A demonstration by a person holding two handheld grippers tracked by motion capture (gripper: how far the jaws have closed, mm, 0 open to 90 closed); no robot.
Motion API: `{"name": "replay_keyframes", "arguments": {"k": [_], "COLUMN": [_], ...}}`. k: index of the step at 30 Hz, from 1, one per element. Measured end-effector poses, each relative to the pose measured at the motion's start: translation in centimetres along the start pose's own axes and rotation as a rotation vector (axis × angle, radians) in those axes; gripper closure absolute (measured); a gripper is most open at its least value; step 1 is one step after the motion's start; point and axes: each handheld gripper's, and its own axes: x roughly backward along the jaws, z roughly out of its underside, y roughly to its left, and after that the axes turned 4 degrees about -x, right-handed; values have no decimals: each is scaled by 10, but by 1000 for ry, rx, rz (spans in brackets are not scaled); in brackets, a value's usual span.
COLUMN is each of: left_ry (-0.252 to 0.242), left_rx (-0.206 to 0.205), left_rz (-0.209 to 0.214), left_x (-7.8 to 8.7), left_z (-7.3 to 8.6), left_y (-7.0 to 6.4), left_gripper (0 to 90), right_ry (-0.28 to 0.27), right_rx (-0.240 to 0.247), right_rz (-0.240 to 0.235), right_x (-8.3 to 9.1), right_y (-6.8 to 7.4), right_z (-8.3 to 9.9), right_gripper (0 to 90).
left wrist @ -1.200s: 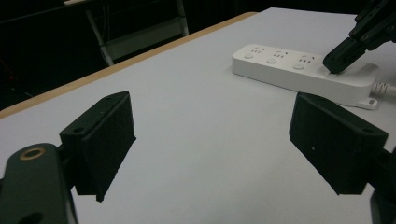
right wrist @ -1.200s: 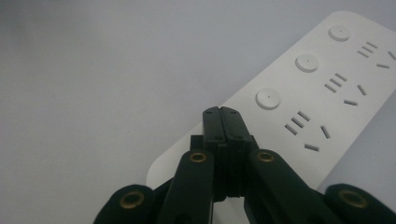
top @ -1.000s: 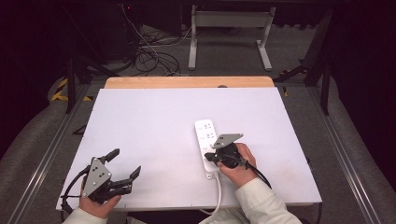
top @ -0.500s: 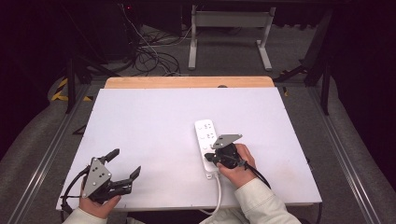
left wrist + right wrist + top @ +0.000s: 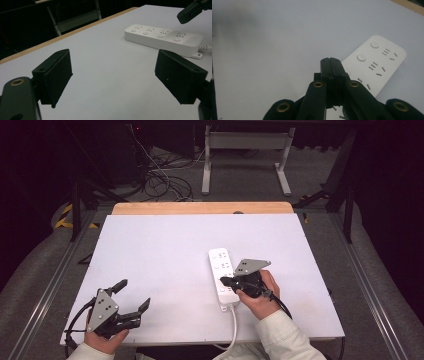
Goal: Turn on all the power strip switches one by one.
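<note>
Bright table, dark surroundings, soft focus

1. We see a white power strip (image 5: 223, 276) lying flat, with four round buttons beside its sockets.
2. It lies directly under our right tool (image 5: 226, 282), whose closed tips hover above its sockets.
3. Its white cord (image 5: 233, 327) trails toward us.

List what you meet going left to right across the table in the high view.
Left gripper, fingers spread open, near the table's front left corner → white power strip, lying lengthwise → right gripper, fingers shut, tips over the strip, with the hand holding it further right.
</note>
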Motion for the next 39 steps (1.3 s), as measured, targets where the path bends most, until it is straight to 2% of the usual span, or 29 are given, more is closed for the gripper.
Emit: {"name": "replay_keyframes", "arguments": {"k": [8,15,24,39], "left_ry": [2,4,4,4], "left_rx": [1,1,0,-1], "left_rz": [-1,-1,-2,-2], "left_x": [0,-1,-1,-1], "left_z": [0,0,0,0], "left_y": [0,0,1,1], "left_gripper": [145,145,145,145], "right_ry": [-7,-26,10,59], "right_rx": [3,-15,-49,-58], "right_rz": [6,14,26,37], "right_x": [1,-3,-21,-45], "right_y": [2,-4,-16,-22], "right_z": [-3,-5,-4,2], "right_gripper": [900,900,900,900]}}
